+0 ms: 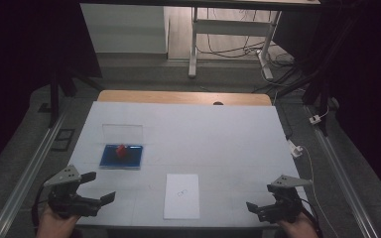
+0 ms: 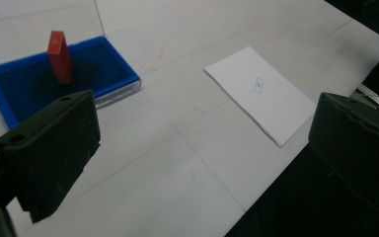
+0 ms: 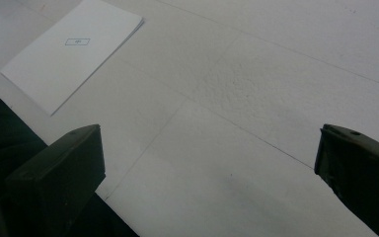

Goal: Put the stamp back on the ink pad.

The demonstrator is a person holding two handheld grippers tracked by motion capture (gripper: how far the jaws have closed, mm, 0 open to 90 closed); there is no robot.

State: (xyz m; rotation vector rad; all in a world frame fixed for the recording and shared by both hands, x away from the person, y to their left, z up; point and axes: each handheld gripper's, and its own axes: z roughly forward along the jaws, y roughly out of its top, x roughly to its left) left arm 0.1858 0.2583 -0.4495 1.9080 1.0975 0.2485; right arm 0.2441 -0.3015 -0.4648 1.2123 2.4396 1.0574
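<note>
Right now, holding both grippers low at near edge of table (image 1: 228, 134), w/ nothing between the jaws of either.

Left gripper (image 1: 97, 187): hovering at near-left corner, jaws spread wide, pinching nothing. Pointing toward table centre in high view. Sitting closest to blue tray (image 1: 121, 156), just beyond it and slightly to the right. Looking along the jaws in left gripper view: blue tray (image 2: 10, 84) at upper left, white sheet (image 2: 259, 94) at upper right.

Red block (image 1: 121, 150): standing inside blue tray, roughly mid-tray, leaning a bit. Appearing as a tall, thin slab in left gripper view (image 2: 60, 57), tilted, base resting on tray floor. Not touching either gripper.

Clear rectangular piece (image 1: 122, 132): lying/standing just behind tray, hard to tell which.

White sheet w/ small printed mark: lying flat at near-centre of table (image 1: 181, 196), between the two grippers, apart from both.

Right gripper (image 1: 260, 198): hovering at near-right corner, jaws also spread wide, gripping nothing. Showing, in right gripper view, bare table between jaws and white sheet (image 3: 74, 49) at upper left.
</note>
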